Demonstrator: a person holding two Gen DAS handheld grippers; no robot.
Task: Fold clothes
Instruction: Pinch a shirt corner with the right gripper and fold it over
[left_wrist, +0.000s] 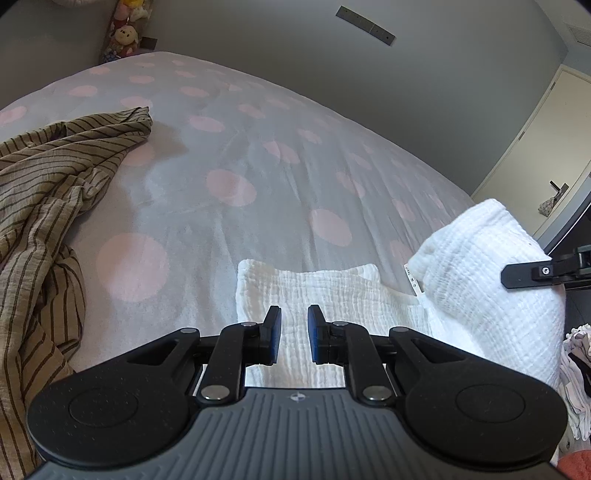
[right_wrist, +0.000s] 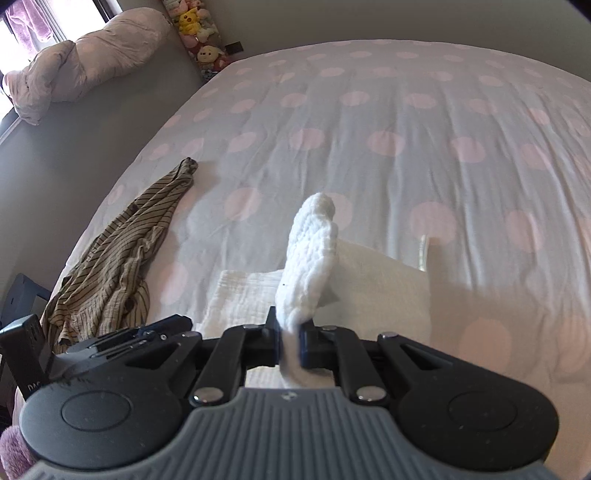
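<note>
A white cloth (left_wrist: 325, 295) is lying at the near edge of a bed (left_wrist: 229, 155) with pink dots. The right claw (right_wrist: 291, 341) is squeezing one part of the white cloth and lifting it up, so that part is standing tall above the rest. The left claw (left_wrist: 294, 334) is hanging open over the flat part, holding nothing. A striped brown shirt (left_wrist: 48, 206) is lying crumpled off to the left.

White garment (left_wrist: 491, 280): crinkled, textured cloth.
Striped garment (left_wrist: 48, 192): thin, creased cloth.
Bedcover (right_wrist: 406, 129): smooth, matt cloth.
Left gripper (left_wrist: 294, 334): matt black plastic.
</note>
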